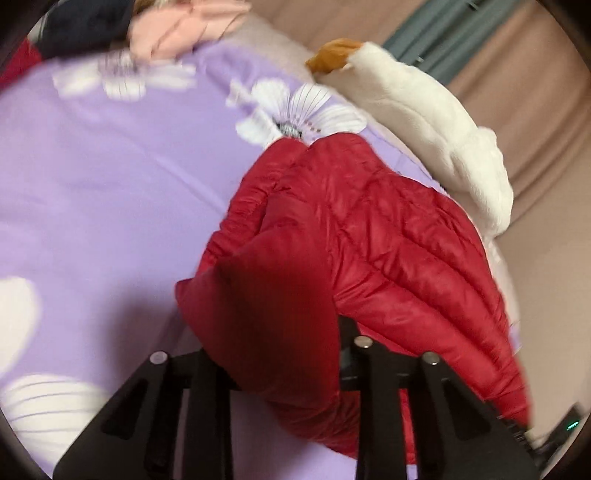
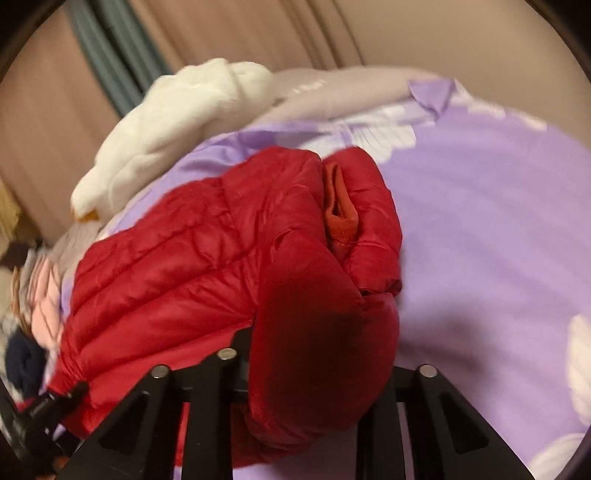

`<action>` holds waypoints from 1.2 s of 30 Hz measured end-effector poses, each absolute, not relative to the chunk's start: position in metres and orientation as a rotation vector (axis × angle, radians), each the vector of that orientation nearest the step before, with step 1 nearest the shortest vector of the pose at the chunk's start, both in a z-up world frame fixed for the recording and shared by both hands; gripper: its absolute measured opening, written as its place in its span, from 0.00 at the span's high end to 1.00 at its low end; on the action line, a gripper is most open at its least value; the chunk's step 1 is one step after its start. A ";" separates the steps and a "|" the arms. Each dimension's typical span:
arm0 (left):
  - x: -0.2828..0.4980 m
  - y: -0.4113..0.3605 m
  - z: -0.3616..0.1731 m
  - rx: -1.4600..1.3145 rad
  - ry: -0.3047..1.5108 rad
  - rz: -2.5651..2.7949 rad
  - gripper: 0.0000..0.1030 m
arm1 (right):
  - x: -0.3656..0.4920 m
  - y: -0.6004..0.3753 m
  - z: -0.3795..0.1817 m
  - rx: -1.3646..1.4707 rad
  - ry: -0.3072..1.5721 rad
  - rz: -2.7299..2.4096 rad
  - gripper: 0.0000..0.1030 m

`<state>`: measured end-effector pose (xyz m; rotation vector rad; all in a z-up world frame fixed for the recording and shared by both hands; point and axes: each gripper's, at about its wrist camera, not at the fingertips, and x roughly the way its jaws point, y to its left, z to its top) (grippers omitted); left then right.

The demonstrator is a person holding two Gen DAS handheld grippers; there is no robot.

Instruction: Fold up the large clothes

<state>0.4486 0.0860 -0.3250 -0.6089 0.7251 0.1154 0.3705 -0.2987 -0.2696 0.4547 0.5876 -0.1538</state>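
Your left gripper (image 1: 286, 373) is clamped on a fold of the red jacket (image 1: 354, 236), the puffy cloth bulging up between its black fingers (image 1: 207, 406). Your right gripper (image 2: 314, 384) grips another bunch of the same jacket (image 2: 207, 258) in the same way. Between the two, the jacket lies heaped on the purple sheet (image 1: 110, 177), its quilted body spread toward the far edge and an orange-red cuff (image 2: 341, 210) showing in the right view. Just beyond it sits a white plush toy (image 1: 436, 125) at the sheet's edge. Farther off, a pile of pink and dark clothes (image 1: 177, 29) lies at the sheet's corner, and beige curtains (image 2: 258, 33) hang behind.
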 end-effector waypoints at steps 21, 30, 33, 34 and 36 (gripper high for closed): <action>0.226 0.128 -0.339 -0.790 0.749 0.140 0.38 | 0.157 -0.312 -0.282 0.542 0.654 -0.217 0.47; 0.254 0.110 -0.334 -0.812 0.764 0.120 0.67 | 0.161 -0.307 -0.272 0.402 0.601 -0.301 0.63; 0.252 0.081 -0.306 -0.566 0.695 0.186 0.75 | 0.163 -0.305 -0.276 0.370 0.618 -0.318 0.69; 0.251 0.071 -0.297 -0.500 0.663 0.198 0.76 | 0.167 -0.305 -0.279 0.350 0.625 -0.328 0.69; 0.246 0.052 -0.275 -0.400 0.591 0.195 0.77 | 0.173 -0.305 -0.287 0.340 0.650 -0.342 0.69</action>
